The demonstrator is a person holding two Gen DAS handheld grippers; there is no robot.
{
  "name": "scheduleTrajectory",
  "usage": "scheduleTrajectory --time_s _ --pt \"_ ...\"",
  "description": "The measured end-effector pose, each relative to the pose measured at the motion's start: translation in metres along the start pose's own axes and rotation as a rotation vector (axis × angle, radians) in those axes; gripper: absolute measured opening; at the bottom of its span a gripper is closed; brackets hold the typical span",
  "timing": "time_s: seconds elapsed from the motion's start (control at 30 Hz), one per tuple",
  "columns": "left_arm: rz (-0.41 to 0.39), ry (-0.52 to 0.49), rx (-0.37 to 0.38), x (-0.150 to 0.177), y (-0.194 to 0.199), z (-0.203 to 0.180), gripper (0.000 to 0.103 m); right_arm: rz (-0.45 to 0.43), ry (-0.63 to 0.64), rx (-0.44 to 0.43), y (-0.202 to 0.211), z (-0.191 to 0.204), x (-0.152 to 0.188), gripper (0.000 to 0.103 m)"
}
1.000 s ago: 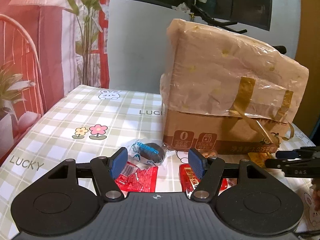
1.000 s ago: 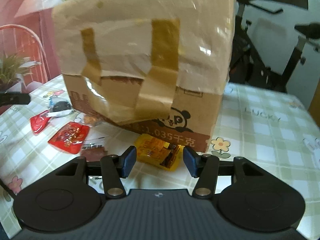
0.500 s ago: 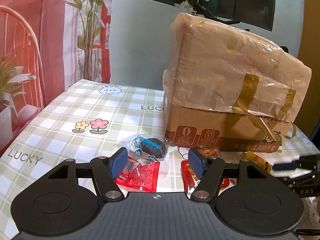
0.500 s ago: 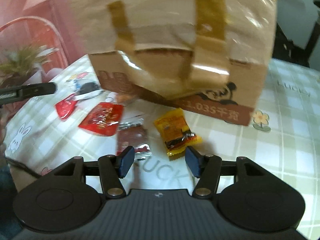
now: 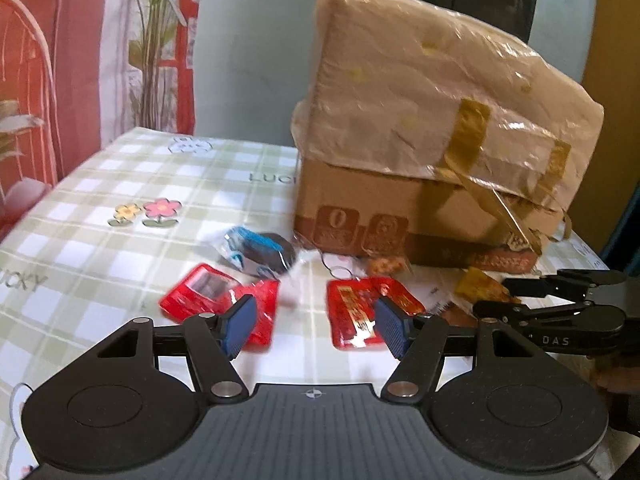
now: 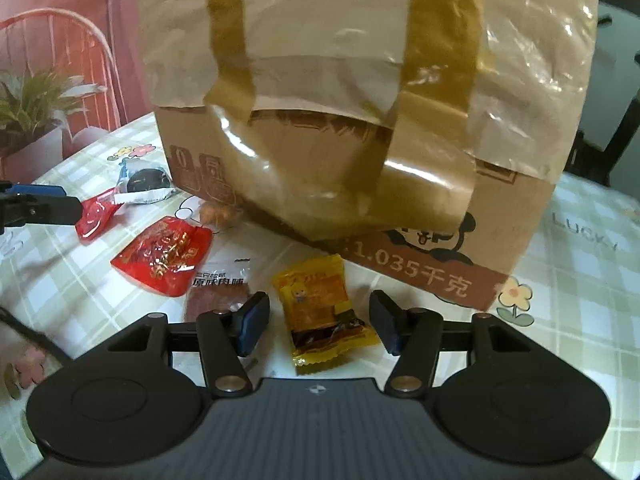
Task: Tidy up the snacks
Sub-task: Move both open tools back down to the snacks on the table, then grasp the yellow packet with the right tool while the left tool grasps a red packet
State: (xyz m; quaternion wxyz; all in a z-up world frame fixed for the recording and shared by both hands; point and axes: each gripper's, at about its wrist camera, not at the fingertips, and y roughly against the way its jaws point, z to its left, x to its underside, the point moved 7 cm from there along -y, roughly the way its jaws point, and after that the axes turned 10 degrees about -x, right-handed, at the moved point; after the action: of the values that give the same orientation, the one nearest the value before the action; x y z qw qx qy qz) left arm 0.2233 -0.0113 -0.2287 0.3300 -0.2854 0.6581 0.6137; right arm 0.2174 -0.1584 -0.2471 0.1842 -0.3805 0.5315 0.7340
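Several snack packets lie on the checked tablecloth (image 5: 100,200) in front of a taped cardboard box (image 5: 420,140). My right gripper (image 6: 320,324) is open low over the cloth; a yellow packet (image 6: 324,308) lies between its fingers, and the pads stand clear of it. A brown meat packet (image 6: 220,288) sits just left of it, then a red packet (image 6: 164,256). My left gripper (image 5: 315,326) is open and holds nothing, with two red packets (image 5: 216,304) (image 5: 360,312) just beyond its fingertips. A blue-and-black wrapped snack (image 5: 256,250) lies further back. The right gripper (image 5: 490,297) shows at the right edge.
The cardboard box (image 6: 360,120) is big, wrapped in plastic and tape, and blocks the far middle of the table. A small orange snack (image 6: 218,212) sits against its base. The left gripper (image 6: 68,200) reaches in from the left edge. Plants and a red chair stand beyond the table.
My right gripper has moved in and down, so the yellow packet now lies between its fingers. The left gripper has tipped down a little toward the red packets.
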Motion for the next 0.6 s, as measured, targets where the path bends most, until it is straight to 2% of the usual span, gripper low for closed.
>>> scheduleTrajectory --time_s 0.07,0.1,0.17,0.37,0.6 --pt "0.012 0.001 0.004 0.004 -0.002 -0.002 0.068 -0.023 0.02 0.003 0.001 0.003 0.003 0.05" --pt "0.018 0.001 0.006 0.006 -0.004 -0.003 0.068 -0.032 0.026 0.004 0.002 0.003 0.004 0.04" --pt "0.026 0.0 0.008 0.008 -0.006 -0.004 0.067 -0.049 0.037 0.019 0.005 0.005 0.006 0.036" --pt "0.045 -0.008 0.01 0.011 -0.014 -0.013 0.065 -0.057 0.109 0.042 0.005 0.017 0.007 0.035" --pt "0.052 -0.014 0.015 0.004 -0.029 -0.036 0.067 -0.067 0.022 0.013 0.004 0.006 0.006 0.035"
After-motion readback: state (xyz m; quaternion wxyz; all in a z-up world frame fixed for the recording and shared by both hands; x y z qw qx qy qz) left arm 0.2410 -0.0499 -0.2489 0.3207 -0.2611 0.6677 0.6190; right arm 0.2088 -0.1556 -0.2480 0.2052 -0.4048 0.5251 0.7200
